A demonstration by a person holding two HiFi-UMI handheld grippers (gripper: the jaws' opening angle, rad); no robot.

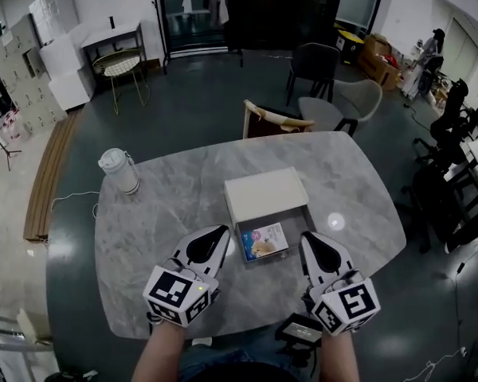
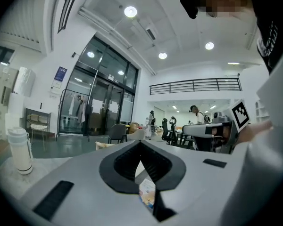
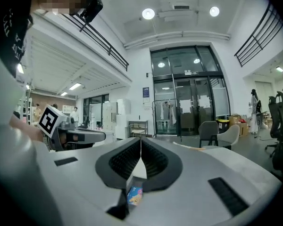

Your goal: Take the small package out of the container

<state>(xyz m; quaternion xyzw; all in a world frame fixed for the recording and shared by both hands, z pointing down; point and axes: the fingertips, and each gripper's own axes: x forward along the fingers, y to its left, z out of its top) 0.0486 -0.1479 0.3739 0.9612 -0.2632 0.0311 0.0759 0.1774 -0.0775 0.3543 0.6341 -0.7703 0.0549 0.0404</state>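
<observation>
A white container (image 1: 264,193) sits in the middle of the marble table (image 1: 159,205), and its near part is open. Inside the open part the small package (image 1: 263,241) lies flat, blue with a colourful picture. My left gripper (image 1: 221,231) rests just left of the package, with its jaws together and nothing between them. My right gripper (image 1: 307,237) is just right of it, also shut and empty. In the left gripper view the package (image 2: 147,194) shows under the closed left gripper (image 2: 140,142). In the right gripper view the package (image 3: 134,195) shows below the closed right gripper (image 3: 140,139).
A white bottle (image 1: 119,171) stands at the table's far left corner. A wooden chair (image 1: 275,120) is pushed against the far edge, with grey chairs (image 1: 358,102) behind it. A black device (image 1: 299,329) hangs at the near edge between my arms.
</observation>
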